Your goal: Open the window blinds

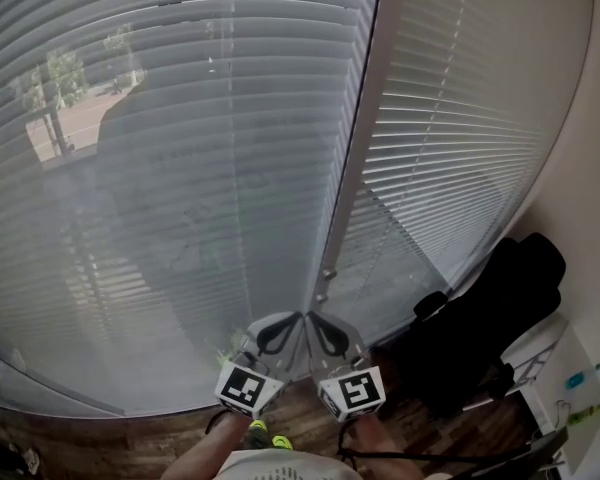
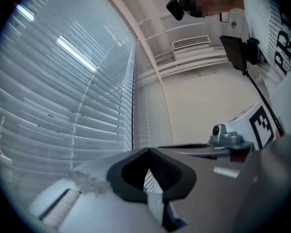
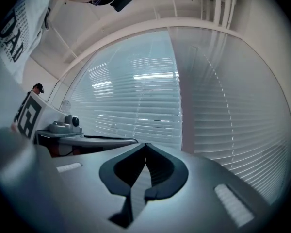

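Two white slatted blinds cover the window. Through the left blind (image 1: 180,168) (image 2: 63,81) (image 3: 131,101) a tree and ground show faintly; the right blind (image 1: 450,138) (image 3: 233,120) looks closed. A pale upright post (image 1: 355,138) divides them. My left gripper (image 1: 299,315) (image 2: 148,149) and right gripper (image 1: 310,315) (image 3: 146,143) are held side by side just below the post's foot, pointing at the blinds. Each is shut with nothing between its jaws. Neither touches a slat. Two small pale pieces (image 1: 325,284) hang by the post's foot; I cannot tell what they are.
A black office chair (image 1: 490,318) stands at the right, close to the right blind. A white desk corner (image 1: 565,388) with small items is at the far right. Dark wood floor (image 1: 130,438) runs under the window. A beige wall (image 1: 590,198) closes the right side.
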The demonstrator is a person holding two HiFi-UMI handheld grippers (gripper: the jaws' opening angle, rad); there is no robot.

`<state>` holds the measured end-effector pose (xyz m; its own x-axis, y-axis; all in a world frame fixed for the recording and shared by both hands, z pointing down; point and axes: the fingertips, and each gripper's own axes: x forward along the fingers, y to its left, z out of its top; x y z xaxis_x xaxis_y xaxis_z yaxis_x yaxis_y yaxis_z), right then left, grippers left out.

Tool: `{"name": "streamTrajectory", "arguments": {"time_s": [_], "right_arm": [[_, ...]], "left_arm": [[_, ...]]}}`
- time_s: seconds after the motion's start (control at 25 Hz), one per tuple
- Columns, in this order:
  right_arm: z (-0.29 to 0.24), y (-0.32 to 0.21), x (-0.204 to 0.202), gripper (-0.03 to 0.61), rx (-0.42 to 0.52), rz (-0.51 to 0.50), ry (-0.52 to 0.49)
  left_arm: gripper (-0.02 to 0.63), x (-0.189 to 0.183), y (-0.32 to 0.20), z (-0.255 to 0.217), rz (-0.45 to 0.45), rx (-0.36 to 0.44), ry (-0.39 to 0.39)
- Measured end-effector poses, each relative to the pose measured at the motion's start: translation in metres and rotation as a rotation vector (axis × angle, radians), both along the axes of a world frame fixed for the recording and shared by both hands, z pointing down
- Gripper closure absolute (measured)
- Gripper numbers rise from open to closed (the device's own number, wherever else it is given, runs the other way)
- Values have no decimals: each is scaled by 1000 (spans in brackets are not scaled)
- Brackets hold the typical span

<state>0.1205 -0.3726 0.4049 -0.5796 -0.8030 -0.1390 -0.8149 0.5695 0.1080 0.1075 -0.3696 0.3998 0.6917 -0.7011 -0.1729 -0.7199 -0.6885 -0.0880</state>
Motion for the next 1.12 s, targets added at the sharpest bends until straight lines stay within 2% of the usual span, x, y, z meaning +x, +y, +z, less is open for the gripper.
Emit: {"name": "streamTrajectory", "arguments": {"time_s": [0.16,0.28,0.44,0.56,1.0,1.12], "right_arm": [[-2,-6,2,569,13,26,18],[10,-16,8,567,20,52,28],[9,-26,12,517,35,94,48],[7,-33,15,512,33,126,68],[24,-75,42,492,-9,237,136],[23,-85,41,458,-7,245,164]], "left_arm": [[621,2,-9,-2,4,-5,27],[621,8,-21,19,27,-9,-4],[621,9,-32,23,44,-11,-11],[621,10,-38,21,52,-5,-9],[621,5,-62,18,16,-25,-6],[621,4,-69,17,5,-33,-7]]}}
